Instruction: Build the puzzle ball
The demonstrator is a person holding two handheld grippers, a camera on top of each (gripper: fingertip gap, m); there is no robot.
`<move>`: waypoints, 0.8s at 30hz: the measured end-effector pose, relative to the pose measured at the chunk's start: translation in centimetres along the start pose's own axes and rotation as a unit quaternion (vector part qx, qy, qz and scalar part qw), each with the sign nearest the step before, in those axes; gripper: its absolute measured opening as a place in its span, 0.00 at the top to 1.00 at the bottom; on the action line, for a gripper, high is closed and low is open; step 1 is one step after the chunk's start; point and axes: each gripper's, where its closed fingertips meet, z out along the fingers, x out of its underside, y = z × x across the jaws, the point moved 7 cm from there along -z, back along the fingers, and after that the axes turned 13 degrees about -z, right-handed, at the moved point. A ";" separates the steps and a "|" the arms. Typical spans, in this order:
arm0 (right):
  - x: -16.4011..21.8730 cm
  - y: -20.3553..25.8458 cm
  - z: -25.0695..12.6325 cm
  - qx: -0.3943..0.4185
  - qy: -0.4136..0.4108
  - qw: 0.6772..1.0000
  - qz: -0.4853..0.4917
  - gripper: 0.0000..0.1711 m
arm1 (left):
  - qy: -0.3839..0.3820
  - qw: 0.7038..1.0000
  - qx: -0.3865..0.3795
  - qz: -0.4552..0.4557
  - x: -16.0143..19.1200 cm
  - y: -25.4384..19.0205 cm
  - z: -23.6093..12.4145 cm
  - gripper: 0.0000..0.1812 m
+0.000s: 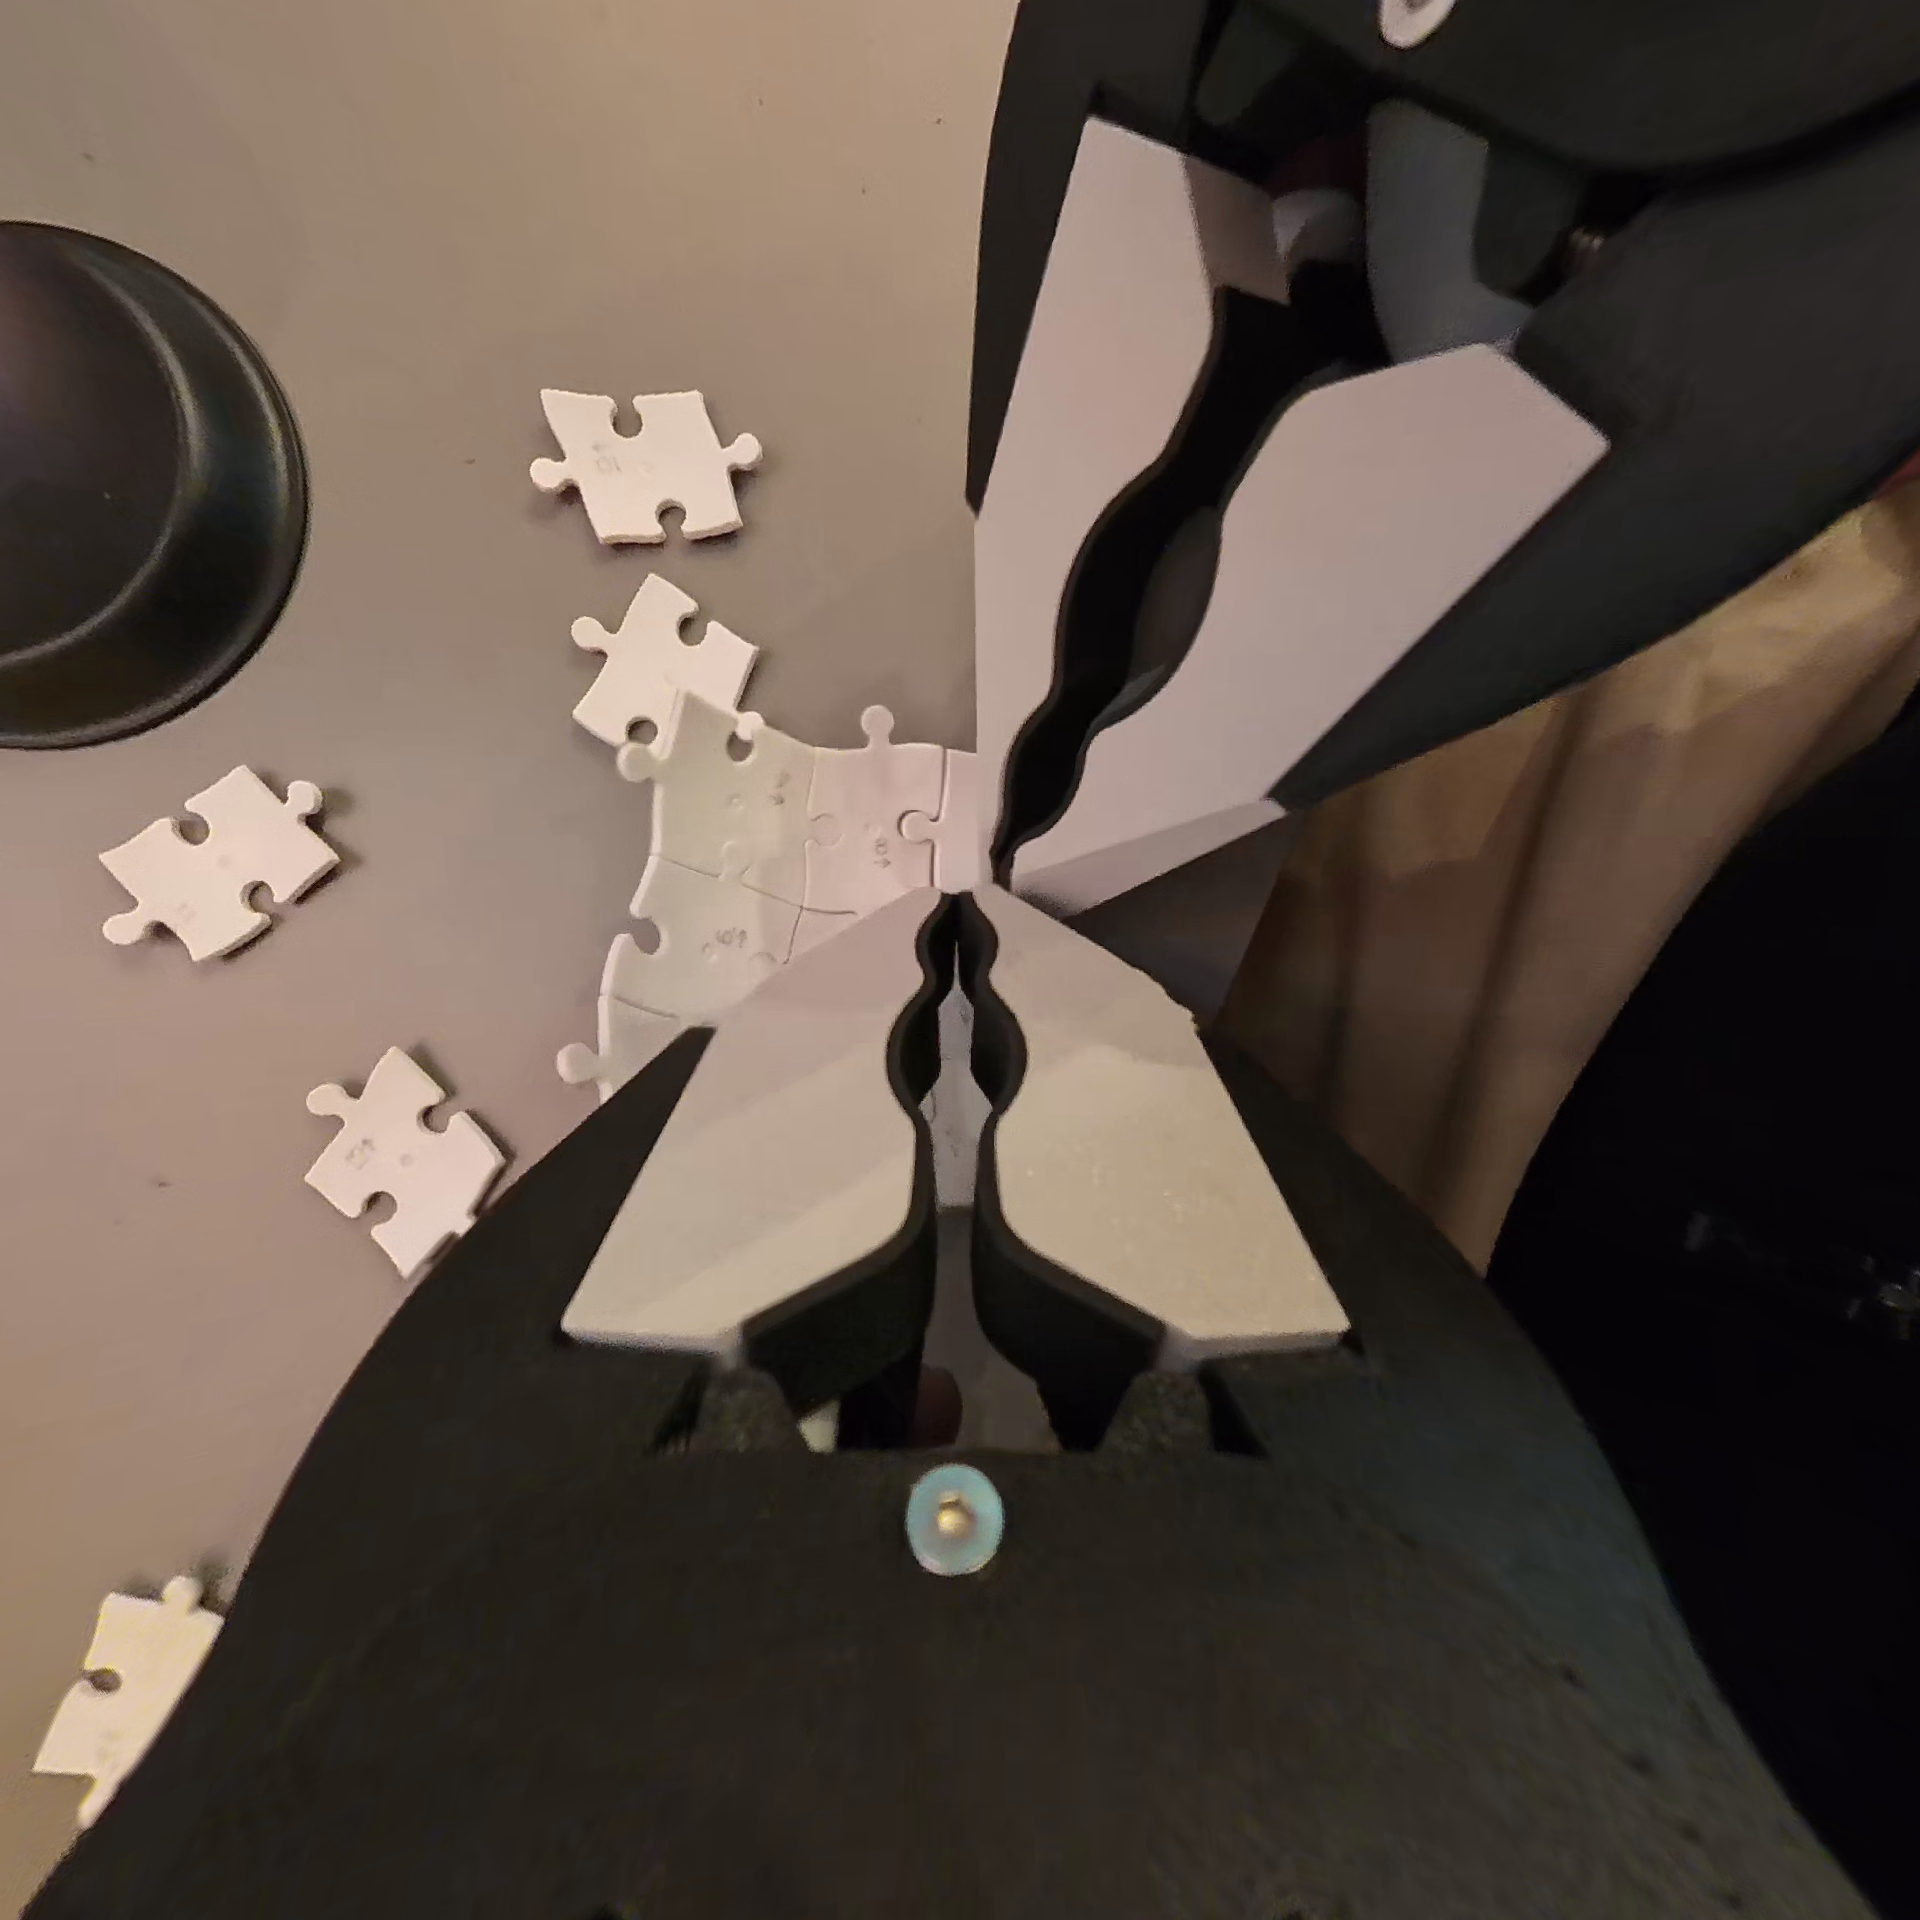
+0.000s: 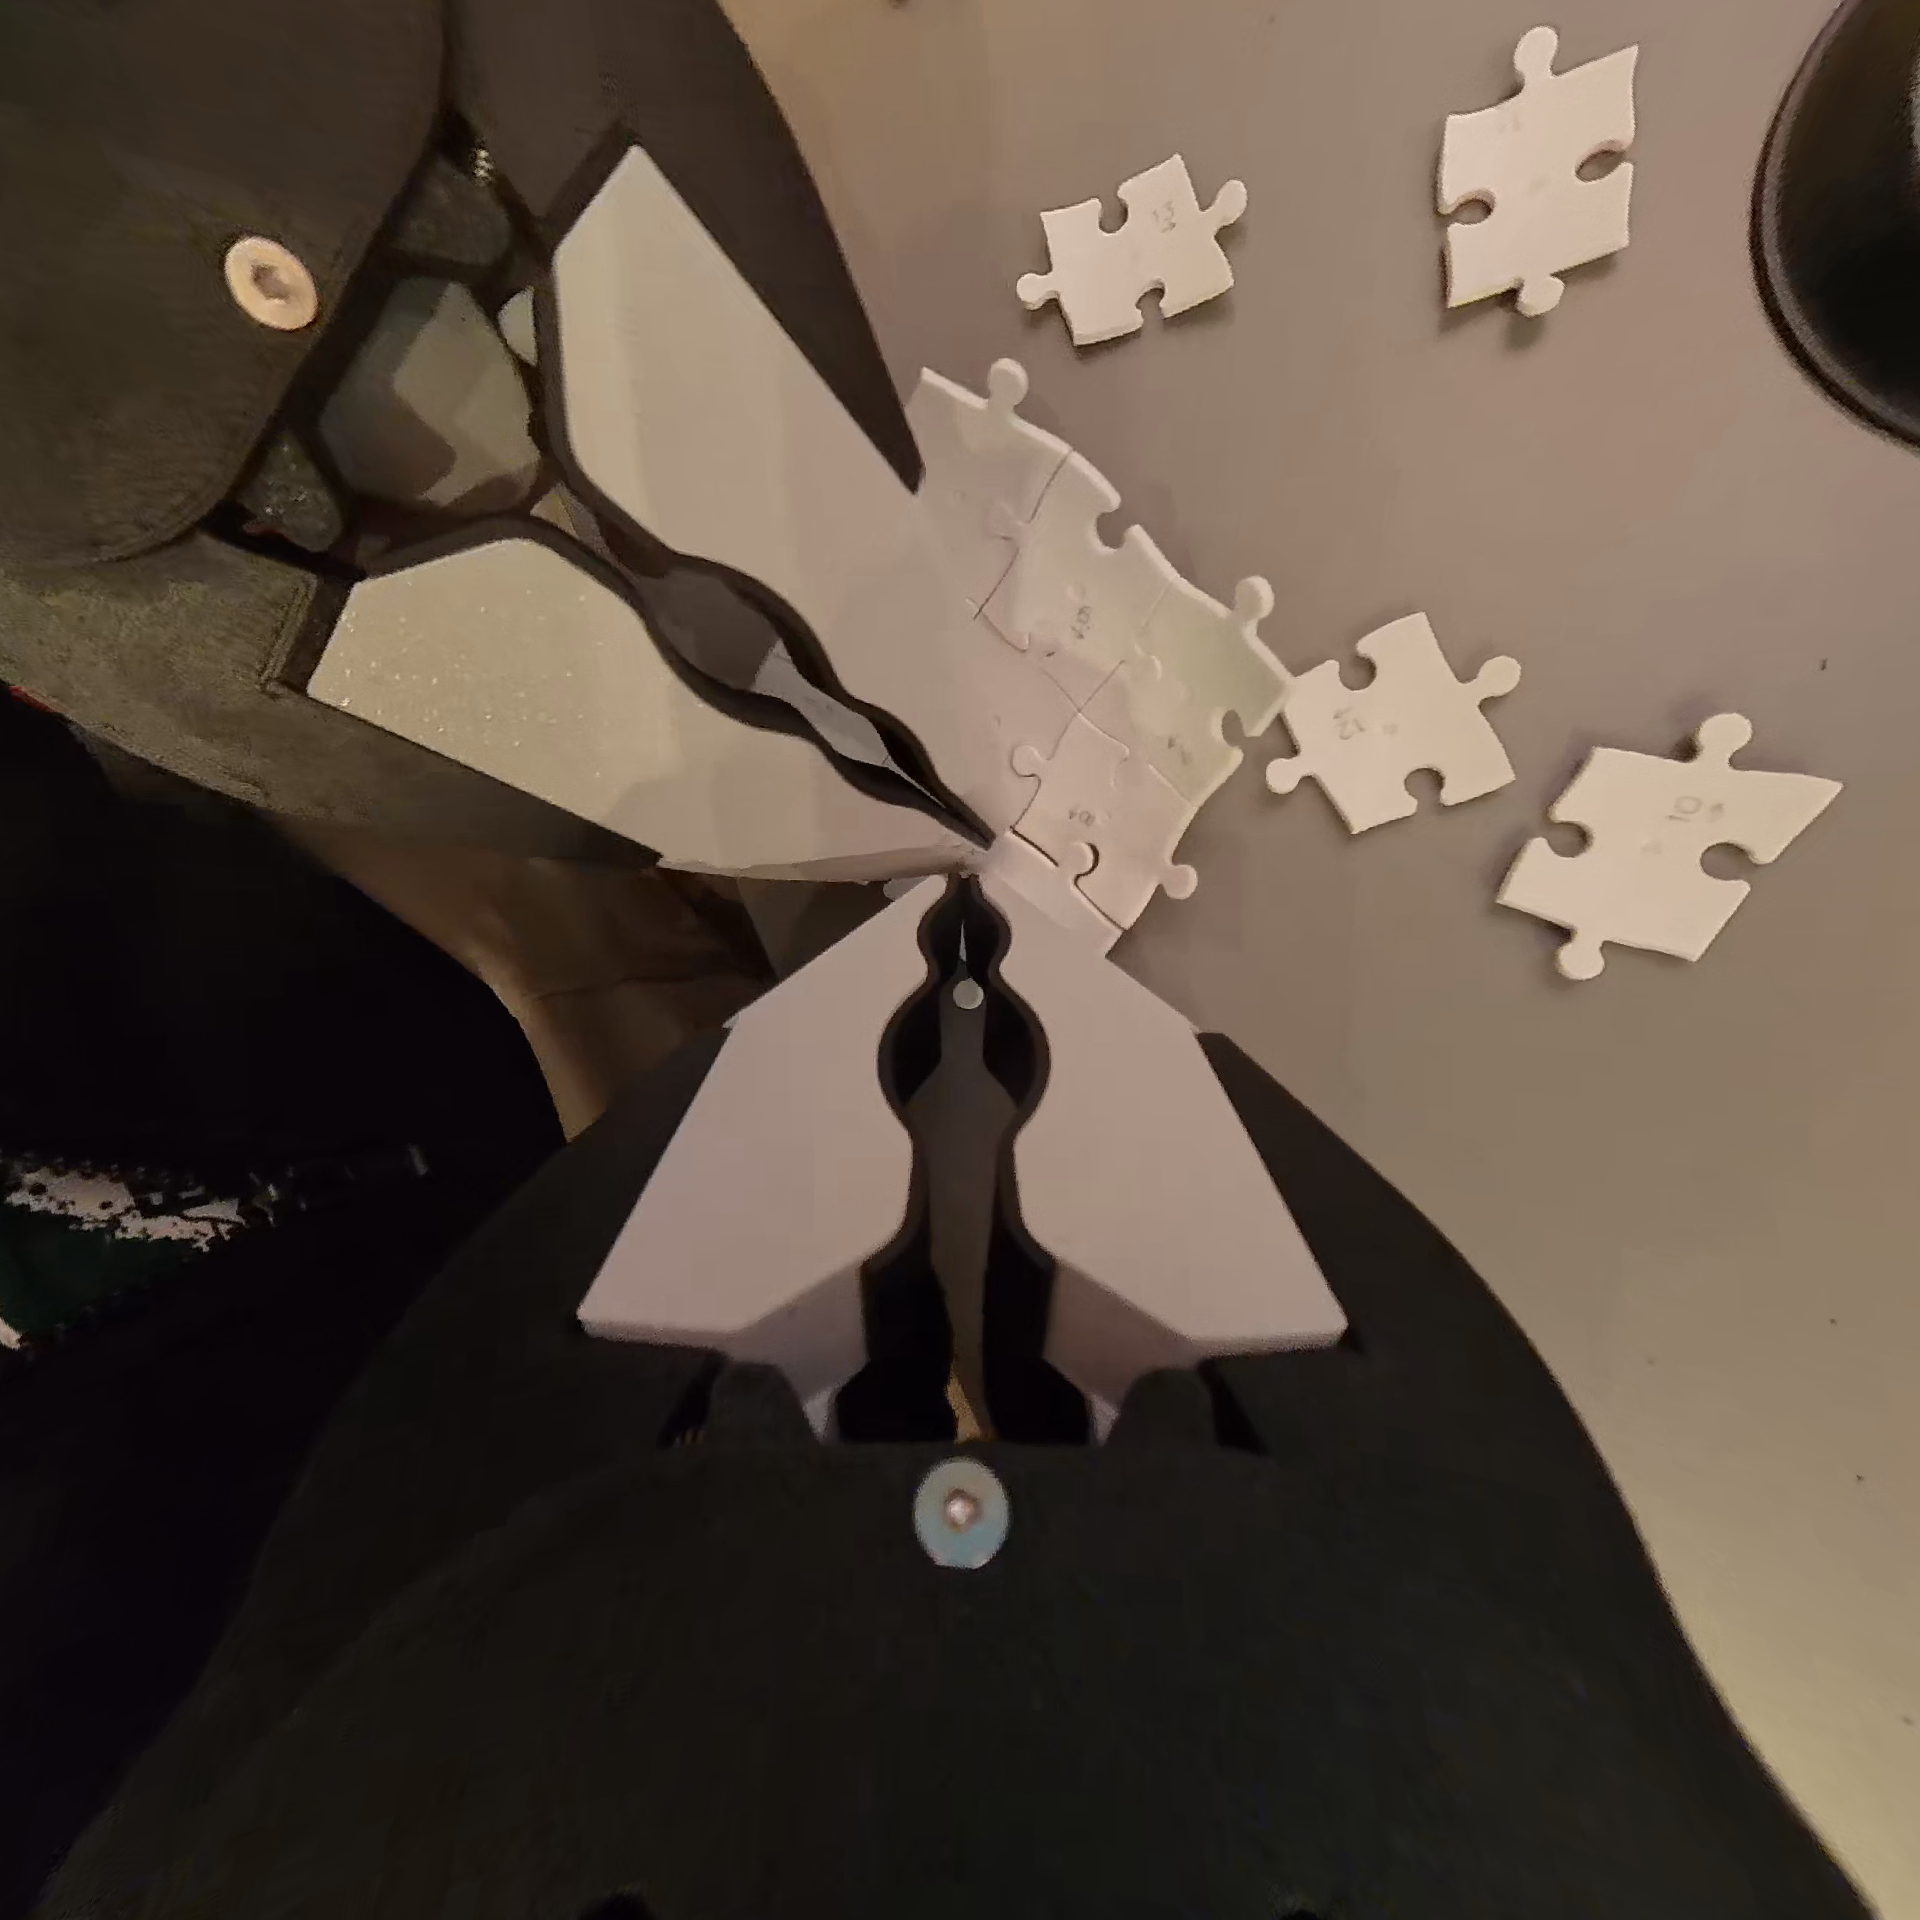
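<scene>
A curved white section of joined puzzle pieces is held above the grey table. My left gripper is shut on its near edge, and a white sliver shows between the fingers. My right gripper comes in from the upper right, shut on the end piece of the section. In the right wrist view the section fans out to the upper right. My right gripper is shut on a thin white piece seen edge-on. The left gripper meets it tip to tip from the upper left.
Several loose white pieces lie on the table, among them three left of the section and two others. A black round object stands at the table's far side. The table edge runs beside the grippers.
</scene>
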 end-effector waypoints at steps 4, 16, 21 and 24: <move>0.0 0.1 0.0 0.001 -0.001 1.000 -0.021 1.00 | 0.019 1.000 -0.014 0.014 0.0 0.1 0.5 1.00; 0.1 0.1 -0.6 -0.006 0.013 0.999 -0.036 1.00 | 0.052 0.997 -0.036 0.041 -0.6 -0.2 1.0 1.00; 0.2 -0.4 -0.6 0.007 0.010 1.000 -0.029 1.00 | 0.064 0.997 -0.032 0.036 -0.7 -0.2 1.0 1.00; 0.1 -0.6 -0.6 0.007 0.020 1.000 -0.017 1.00 | 0.065 0.997 -0.028 0.030 -0.8 -0.1 1.0 1.00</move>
